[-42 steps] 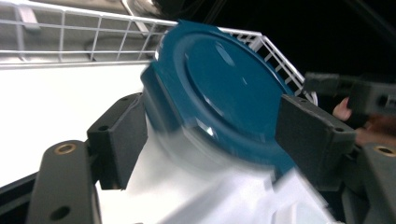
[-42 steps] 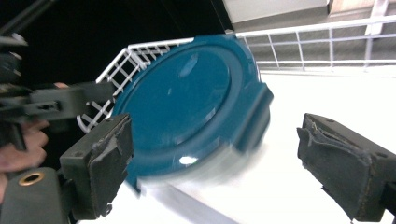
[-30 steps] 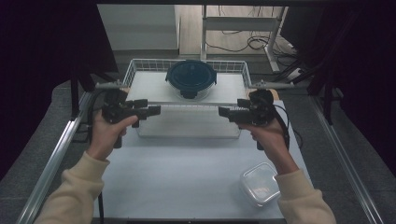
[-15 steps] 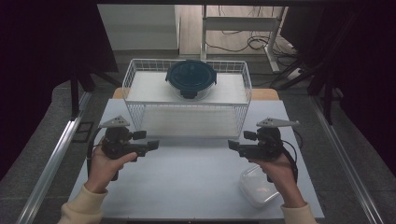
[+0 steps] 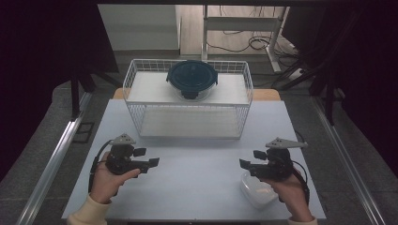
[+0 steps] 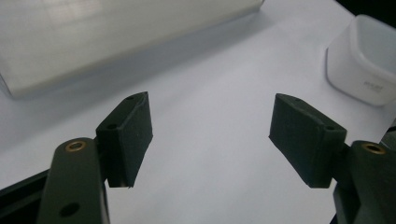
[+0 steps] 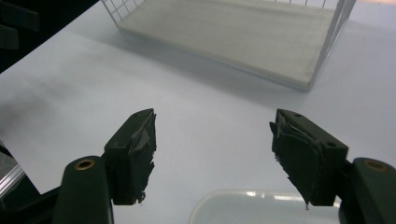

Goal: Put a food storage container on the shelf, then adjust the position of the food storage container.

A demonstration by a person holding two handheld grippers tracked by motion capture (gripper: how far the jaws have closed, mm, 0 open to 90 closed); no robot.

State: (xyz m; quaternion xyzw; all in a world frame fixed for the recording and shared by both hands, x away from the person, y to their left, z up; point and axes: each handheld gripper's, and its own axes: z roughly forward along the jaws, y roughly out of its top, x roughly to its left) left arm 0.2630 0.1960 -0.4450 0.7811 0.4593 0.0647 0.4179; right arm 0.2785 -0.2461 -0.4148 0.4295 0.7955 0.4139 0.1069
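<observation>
Right now I have both grippers low over the front of the table point(image 5: 197, 187), and neither holds anything. Nearest to me, the clear plastic container point(image 5: 257, 191) sits at the front right, lidless and as far as I can tell empty; my right gripper point(image 5: 248, 164) hovers just above and beside it, and in the right gripper view the container's rim point(image 7: 261, 205) shows just under the jaws. Those jaws have just been closing a little, yet they stand well apart with only bare table between them. My left gripper point(image 5: 151, 162) is spread wide too, pointing toward the middle, with the container point(image 6: 369, 60) off ahead of it. Farther back stands the white wire basket point(image 5: 187, 101), and a round glass bowl with a dark blue lid point(image 5: 192, 78) rests on its upper shelf. I judge this as the approach to the container, before any grasp. The next move, I think, calls for tipping the right gripper down so one pad goes inside the wall and one outside, then closing gently, since thin plastic may flex or skid.
</observation>
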